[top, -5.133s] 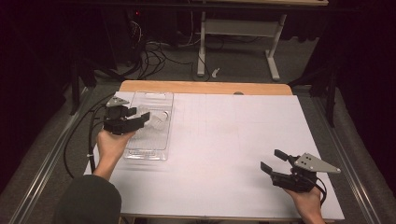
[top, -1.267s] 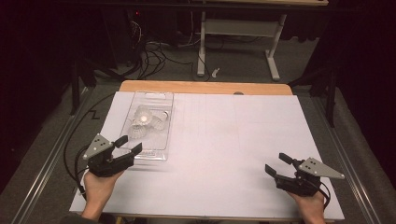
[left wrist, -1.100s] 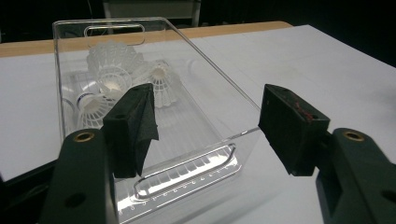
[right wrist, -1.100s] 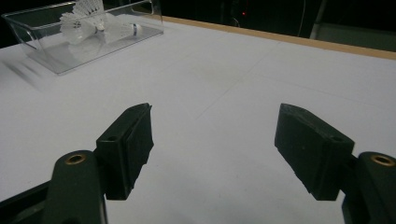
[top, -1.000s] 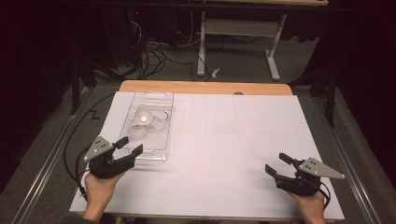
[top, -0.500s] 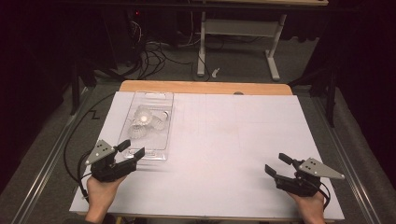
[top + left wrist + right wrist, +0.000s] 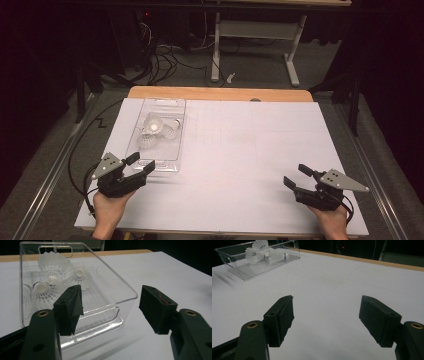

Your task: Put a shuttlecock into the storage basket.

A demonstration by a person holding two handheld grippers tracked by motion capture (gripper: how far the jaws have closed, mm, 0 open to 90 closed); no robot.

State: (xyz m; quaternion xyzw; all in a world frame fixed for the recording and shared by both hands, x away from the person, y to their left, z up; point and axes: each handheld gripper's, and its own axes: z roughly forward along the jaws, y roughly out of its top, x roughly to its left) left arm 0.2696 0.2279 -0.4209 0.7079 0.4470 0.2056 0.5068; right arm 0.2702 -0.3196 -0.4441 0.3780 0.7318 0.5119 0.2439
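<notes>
Left gripper point(image 7: 139, 166) is backing off the clear box point(image 7: 159, 131) of 3 shuttlecocks point(image 7: 151, 131), fingers apart and empty; right gripper point(image 7: 299, 177) is idling, fingers apart, suggesting loading is finishing.

High view: above the near table point(image 7: 240, 150) edge, facing forward, down.
Left gripper view: close before the clear box point(image 7: 75, 290).
Right gripper view: far from it.
Shared: clear box.

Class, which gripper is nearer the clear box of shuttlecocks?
Left. The left gripper sits at the clear box's near end; the right gripper is far across the table.
</notes>
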